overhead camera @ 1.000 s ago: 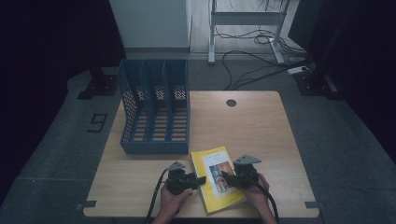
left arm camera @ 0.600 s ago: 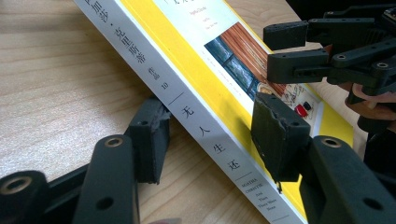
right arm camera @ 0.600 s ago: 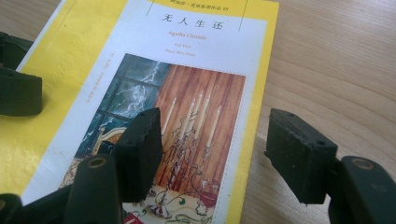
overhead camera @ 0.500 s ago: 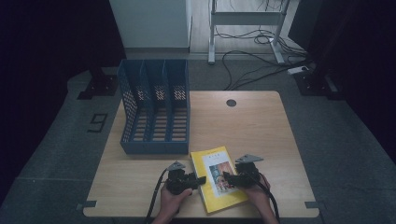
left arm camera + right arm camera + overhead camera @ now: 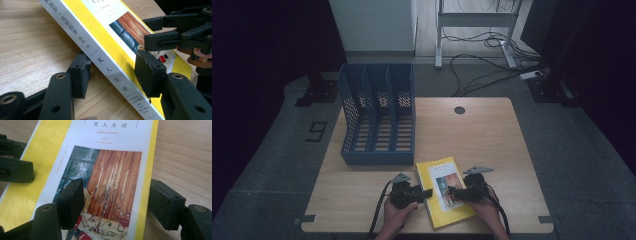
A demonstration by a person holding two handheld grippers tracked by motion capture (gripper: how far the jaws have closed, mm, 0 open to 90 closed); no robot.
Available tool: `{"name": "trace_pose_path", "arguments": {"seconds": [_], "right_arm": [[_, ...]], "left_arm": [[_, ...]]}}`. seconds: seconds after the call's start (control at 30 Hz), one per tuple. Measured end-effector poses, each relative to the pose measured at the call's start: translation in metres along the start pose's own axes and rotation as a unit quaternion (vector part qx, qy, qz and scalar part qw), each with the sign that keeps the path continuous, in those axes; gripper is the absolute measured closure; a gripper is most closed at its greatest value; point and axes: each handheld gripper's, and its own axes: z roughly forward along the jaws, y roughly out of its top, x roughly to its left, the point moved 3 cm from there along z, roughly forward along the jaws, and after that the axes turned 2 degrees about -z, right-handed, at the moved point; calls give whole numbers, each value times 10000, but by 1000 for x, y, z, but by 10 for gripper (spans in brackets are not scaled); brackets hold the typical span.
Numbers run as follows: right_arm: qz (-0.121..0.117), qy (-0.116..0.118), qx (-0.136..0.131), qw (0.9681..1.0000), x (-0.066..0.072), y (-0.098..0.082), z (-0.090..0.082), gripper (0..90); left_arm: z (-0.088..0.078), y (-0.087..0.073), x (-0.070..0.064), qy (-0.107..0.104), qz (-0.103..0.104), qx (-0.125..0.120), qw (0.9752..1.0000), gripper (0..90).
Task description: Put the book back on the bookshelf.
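At the far left of the pale wooden bench (image 5: 492,130) stands a blue plastic three-slot file rack (image 5: 379,120), well apart from the hands. Nearer the front edge, the person's left hand (image 5: 398,216) comes up from below, holding the left tool (image 5: 428,192) level and pointing right at the spine of the yellow paperback book with a candlestick picture on its cover (image 5: 443,190). In the left gripper view its jaws straddle the white spine (image 5: 110,72), one low by the bench, one over the cover; they are parted and do not press on the book, so the tool is released. The book lies flat near the bench's front edge, between the two tools, turned slightly askew. From the right, the right hand (image 5: 484,207) holds the right tool (image 5: 451,190) level, pointing left over the cover. Its jaws stand apart, one above the picture, one just beside the book's outer edge on the bench: released too.
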Motion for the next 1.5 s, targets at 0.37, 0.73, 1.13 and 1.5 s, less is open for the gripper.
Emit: {"name": "trace_pose_path", "arguments": {"seconds": [0.37, 0.73, 1.13, 1.5], "right_arm": [[-198, 222, 0, 9996, 10, -1, 1, 335], [-310, 526, -210, 9979, 17, 0, 1, 334], [-370, 723, -490, 9955, 23, 3, -1, 340], [-466, 895, -697, 9924, 27, 3, -2, 335]], "left_arm": [[-5, 1, 6, -140, 7, -68, 9999, 487], [-16, 5, -1, -240, 217, -365, 9988, 560], [-33, 12, 0, -385, 346, -547, 9972, 622], [-43, 17, -3, -419, 504, -674, 9956, 654]]}}
